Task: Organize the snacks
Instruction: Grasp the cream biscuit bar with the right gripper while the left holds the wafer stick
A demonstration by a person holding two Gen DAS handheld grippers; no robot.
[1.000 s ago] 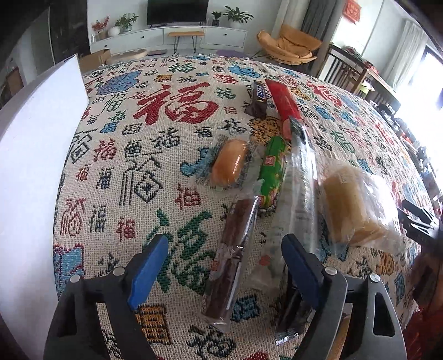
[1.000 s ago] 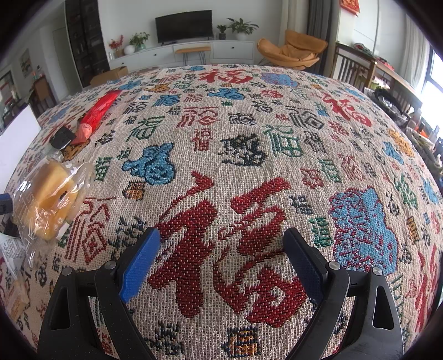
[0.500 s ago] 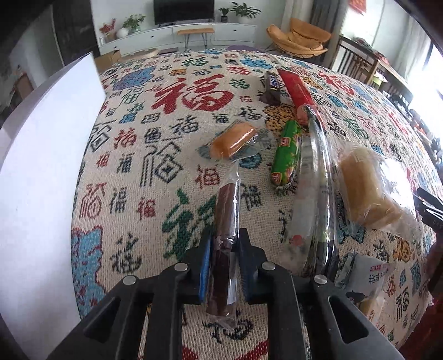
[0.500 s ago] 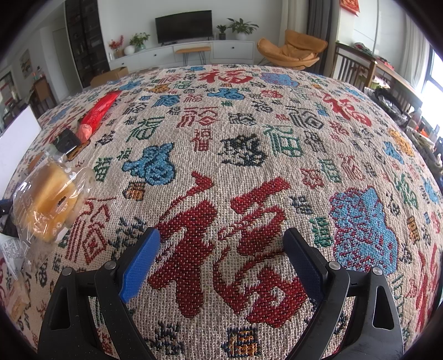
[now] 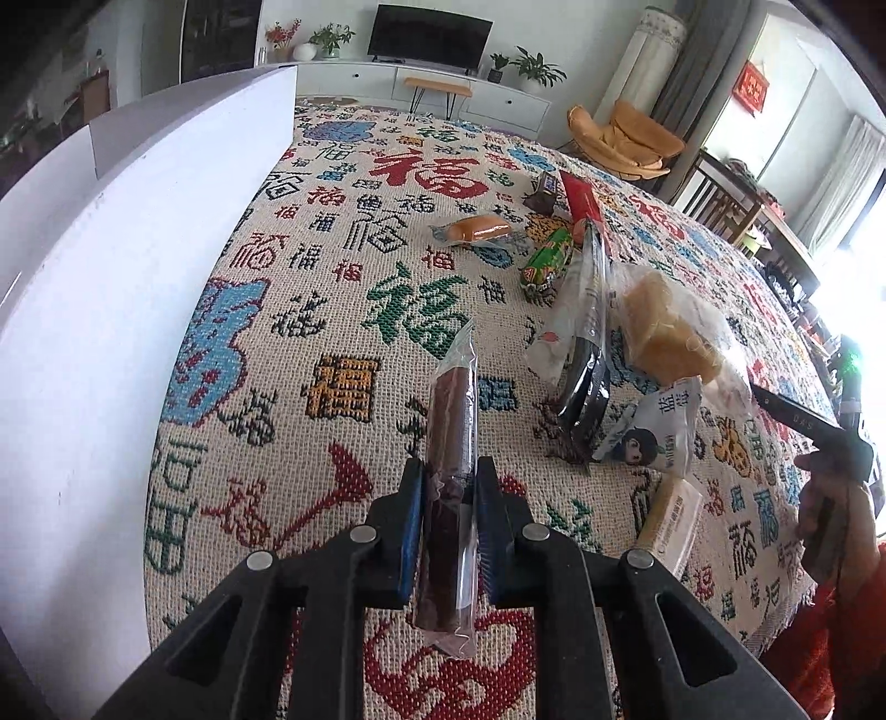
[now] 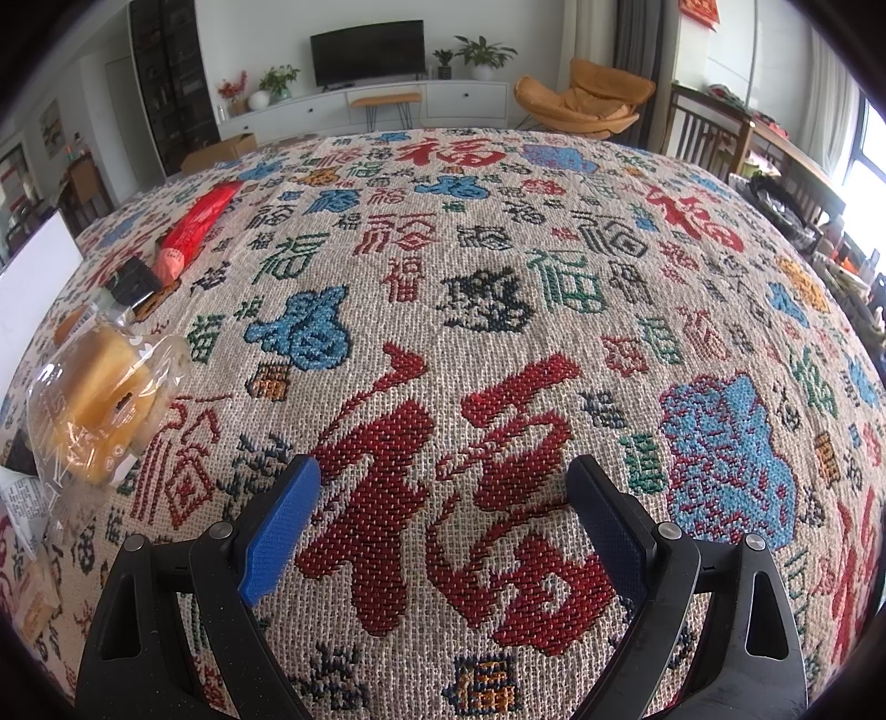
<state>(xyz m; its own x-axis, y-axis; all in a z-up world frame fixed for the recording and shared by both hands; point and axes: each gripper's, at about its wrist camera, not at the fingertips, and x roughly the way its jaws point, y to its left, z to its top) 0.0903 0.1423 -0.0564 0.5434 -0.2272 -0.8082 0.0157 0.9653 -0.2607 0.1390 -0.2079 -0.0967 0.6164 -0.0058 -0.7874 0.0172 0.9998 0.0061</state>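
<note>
Brown snack bar (image 5: 449, 443) in clear wrap pinched betw. blue pads of left tool (image 5: 449, 512), lifted off woven tabletop (image 5: 310, 310). White box (image 5: 105, 266) at left. Other snacks to the right: orange bun (image 5: 477, 228), green pack (image 5: 545, 257), bagged bread (image 5: 667, 327).

Right-wrist view: right tool (image 6: 443, 487) spread wide, holding nothing, over patterned tabletop (image 6: 498, 277). Bagged bread (image 6: 94, 399) + red pack (image 6: 196, 224) far left.

Living room at home — television (image 6: 367, 51), armchair (image 6: 581, 105).
</note>
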